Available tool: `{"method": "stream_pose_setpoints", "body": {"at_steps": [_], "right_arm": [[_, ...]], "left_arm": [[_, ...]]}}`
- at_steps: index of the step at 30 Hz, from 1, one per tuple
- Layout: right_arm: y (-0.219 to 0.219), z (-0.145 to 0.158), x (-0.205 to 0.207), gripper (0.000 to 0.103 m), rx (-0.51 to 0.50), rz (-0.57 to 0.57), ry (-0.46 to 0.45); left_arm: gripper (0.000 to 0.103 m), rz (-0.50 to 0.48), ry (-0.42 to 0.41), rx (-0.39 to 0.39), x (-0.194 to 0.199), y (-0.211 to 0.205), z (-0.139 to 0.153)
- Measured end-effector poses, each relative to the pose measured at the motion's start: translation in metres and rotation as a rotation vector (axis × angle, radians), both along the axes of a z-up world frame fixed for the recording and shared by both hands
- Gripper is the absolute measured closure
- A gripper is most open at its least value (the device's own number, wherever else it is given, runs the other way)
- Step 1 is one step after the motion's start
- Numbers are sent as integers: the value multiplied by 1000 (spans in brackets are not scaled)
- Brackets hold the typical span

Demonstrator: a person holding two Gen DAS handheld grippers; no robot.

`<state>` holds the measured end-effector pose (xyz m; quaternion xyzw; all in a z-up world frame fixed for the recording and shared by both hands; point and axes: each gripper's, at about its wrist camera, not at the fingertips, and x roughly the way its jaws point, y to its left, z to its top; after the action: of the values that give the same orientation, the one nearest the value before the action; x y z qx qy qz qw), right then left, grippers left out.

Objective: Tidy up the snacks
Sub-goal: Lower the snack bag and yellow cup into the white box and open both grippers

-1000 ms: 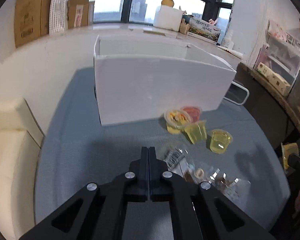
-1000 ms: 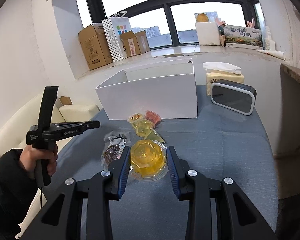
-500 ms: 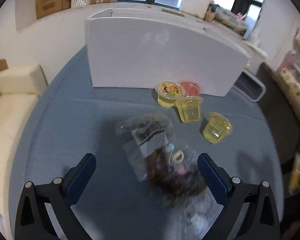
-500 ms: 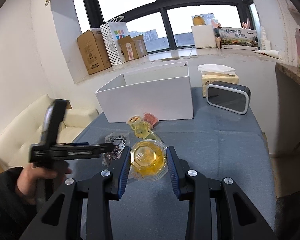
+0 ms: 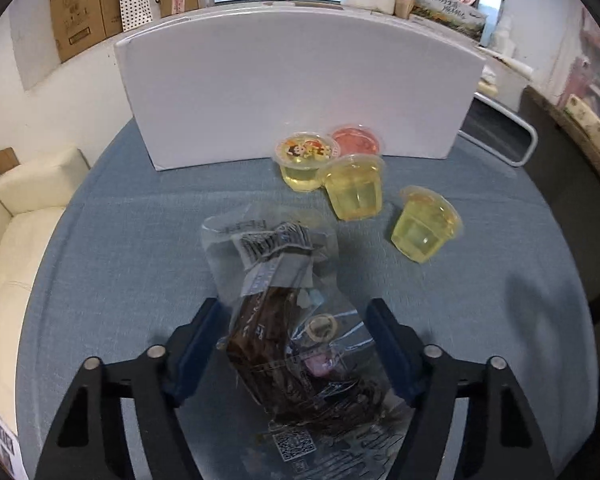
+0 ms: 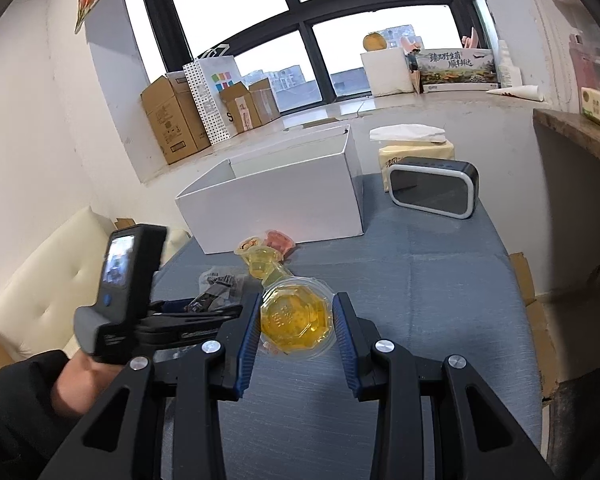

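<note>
My left gripper (image 5: pixel 294 334) is open, its jaws on either side of a clear packet of dark snacks (image 5: pixel 284 328) lying on the blue table (image 5: pixel 120 240). Beyond it stand three yellow jelly cups (image 5: pixel 354 192) and a pink one (image 5: pixel 356 140), in front of a white open box (image 5: pixel 292 88). My right gripper (image 6: pixel 296 318) is shut on a yellow jelly cup (image 6: pixel 294 316), held above the table. The left gripper (image 6: pixel 204 312) shows at the left of the right wrist view, over the packet (image 6: pixel 220 284).
A black speaker (image 6: pixel 432 192) and a tissue pack (image 6: pixel 416 148) stand right of the box (image 6: pixel 272 204). A cream sofa (image 5: pixel 20 208) borders the table's left edge. Cardboard boxes (image 6: pixel 180 120) line the window sill.
My left gripper has opened, tilted down and moved over the snack packet, then narrowed around it. My right gripper keeps holding the jelly cup, nearly still.
</note>
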<state>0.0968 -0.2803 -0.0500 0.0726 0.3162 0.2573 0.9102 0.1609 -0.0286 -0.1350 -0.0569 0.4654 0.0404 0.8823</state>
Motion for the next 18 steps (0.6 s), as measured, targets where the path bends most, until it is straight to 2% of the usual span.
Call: {"method": "stream_pose_setpoints", "body": {"at_steps": [2,5,11,18], "right_arm": [[3,-1,0,64,2,9,1],[8,0,0,64,-2,21,-1],[21,1,-2,64,-16,43,-8],[33,9,1,64,-35,63,-28]], "left_arm": [[30,-20,-20,-34,-9,8,6],[30,-49,-58,-10,-22,13,17],[30,-81,-116,-10,-43,21,42],[30,-95,-196,-21,-49,34,75]]}}
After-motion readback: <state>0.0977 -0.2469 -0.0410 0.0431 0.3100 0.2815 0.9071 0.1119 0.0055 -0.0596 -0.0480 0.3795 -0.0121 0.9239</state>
